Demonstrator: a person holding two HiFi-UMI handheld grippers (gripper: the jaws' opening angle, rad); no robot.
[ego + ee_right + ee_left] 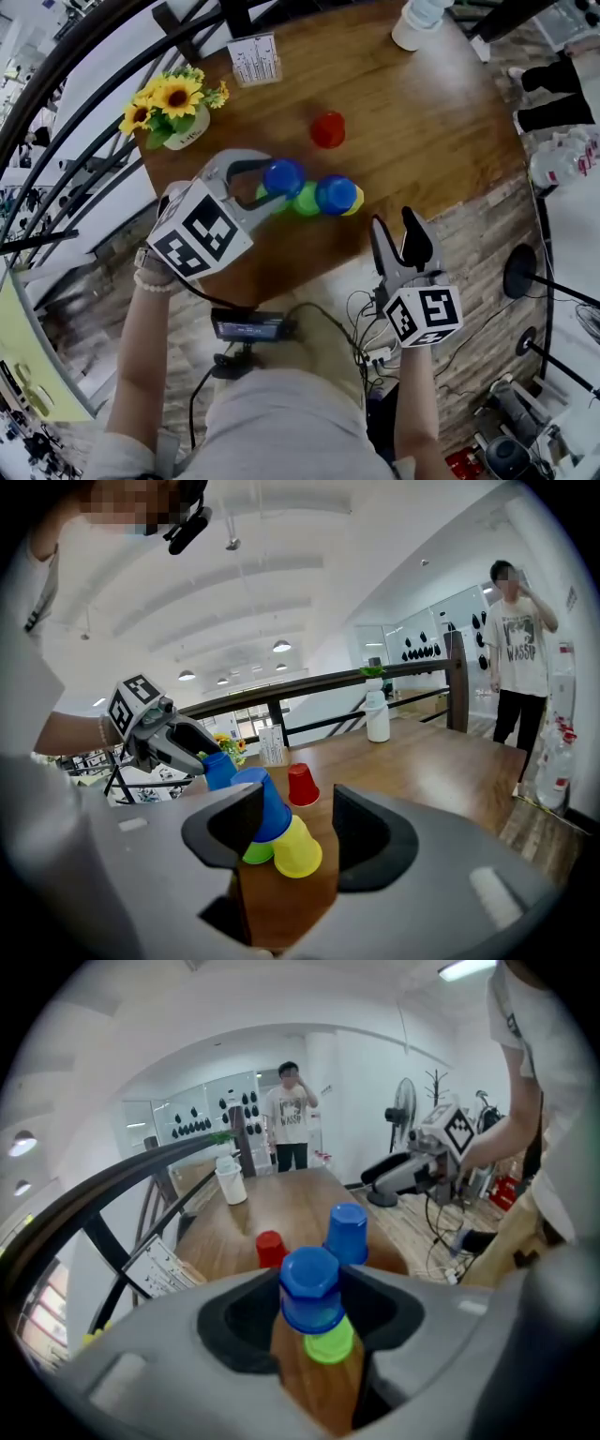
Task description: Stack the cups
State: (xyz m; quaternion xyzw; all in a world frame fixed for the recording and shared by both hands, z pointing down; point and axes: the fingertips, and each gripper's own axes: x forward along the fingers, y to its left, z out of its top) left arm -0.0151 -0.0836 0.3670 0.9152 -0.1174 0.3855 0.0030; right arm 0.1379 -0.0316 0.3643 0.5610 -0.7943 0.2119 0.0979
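The round wooden table (422, 122) fills the upper middle of the head view, and its near rim curves from lower left up to the right edge of the frame. The cups cluster close to that rim, at frame centre. A green cup (305, 200) and a yellow cup (355, 201) stand upside down near each other, and a second blue cup (336, 193) sits upturned across their tops. The left gripper (275, 184) comes in from the lower left with its jaws clamped on the held blue cup (283, 174). It carries this cup mouth down, above the tabletop and just left of the green cup. In the left gripper view this cup fills the gap between the jaws, with the green cup showing directly beneath it.

The right gripper (394, 225) hangs past the table rim, over the plank floor (473, 239) at lower right. Its jaws are spread and pinch nothing, and the little pyramid is in front of them.

A red cup (328, 129) stands alone above the cluster, well clear of it. Wide bare wood stretches to the right of the cups. At the far rim sit a sunflower pot (178, 108) at upper left, a card stand (254, 59) at top, and a white container (417, 23) at upper right. A dark railing (84, 58) hugs the table's left edge.
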